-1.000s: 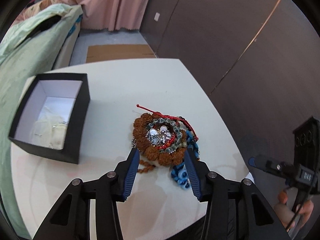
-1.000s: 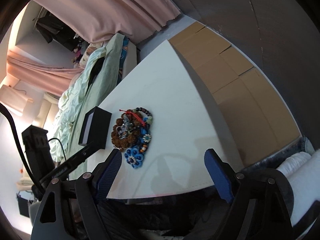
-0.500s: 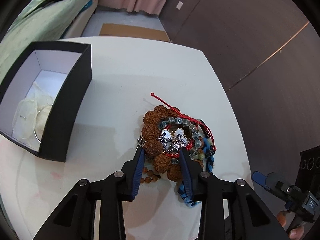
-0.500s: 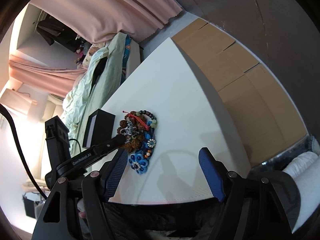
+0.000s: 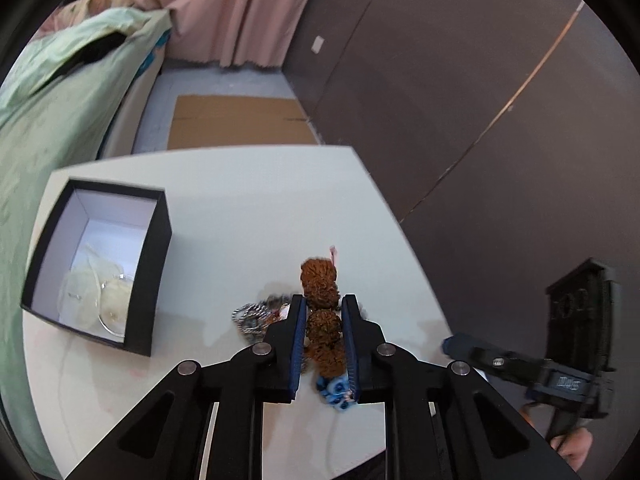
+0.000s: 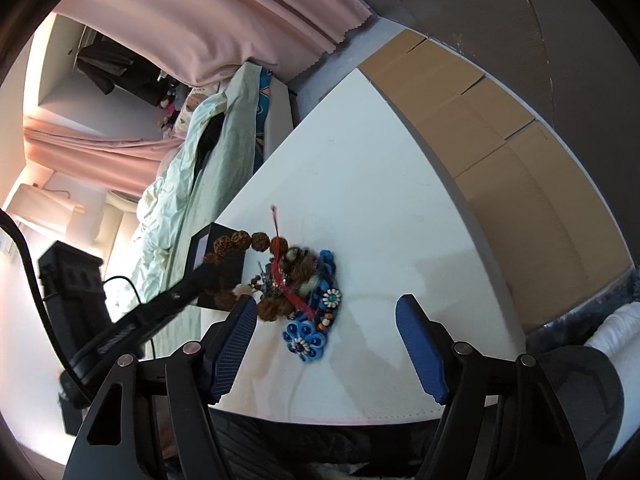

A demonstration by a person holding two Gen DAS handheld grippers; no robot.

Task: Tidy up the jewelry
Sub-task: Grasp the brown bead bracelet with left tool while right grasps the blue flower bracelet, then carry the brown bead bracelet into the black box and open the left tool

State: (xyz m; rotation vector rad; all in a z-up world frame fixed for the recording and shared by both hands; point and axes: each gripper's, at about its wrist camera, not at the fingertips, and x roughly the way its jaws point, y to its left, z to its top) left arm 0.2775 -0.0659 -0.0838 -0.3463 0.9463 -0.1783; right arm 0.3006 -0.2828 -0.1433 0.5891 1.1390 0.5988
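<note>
My left gripper (image 5: 323, 304) is shut on a bracelet of large brown knobbly beads (image 5: 324, 326) and lifts it off the white table (image 5: 248, 216). In the right wrist view the bracelet (image 6: 256, 241) arches up from the jewelry pile (image 6: 304, 280), which holds a red cord, a silver chain and blue flower pieces (image 6: 306, 342). A silver chain (image 5: 252, 314) lies left of the fingers. An open black box (image 5: 100, 264) with pale items inside stands at the left. My right gripper (image 6: 326, 314) is open and empty, near the table's front edge.
A bed with a green cover (image 5: 48, 100) runs along the table's left side. Flat cardboard (image 5: 236, 122) lies on the floor beyond the table. Pink curtains (image 5: 240, 8) and a dark wall (image 5: 480, 100) stand behind.
My left gripper closed on the brown bead bracelet and raised it from the pile. The right gripper stayed open, shifting only slightly.
</note>
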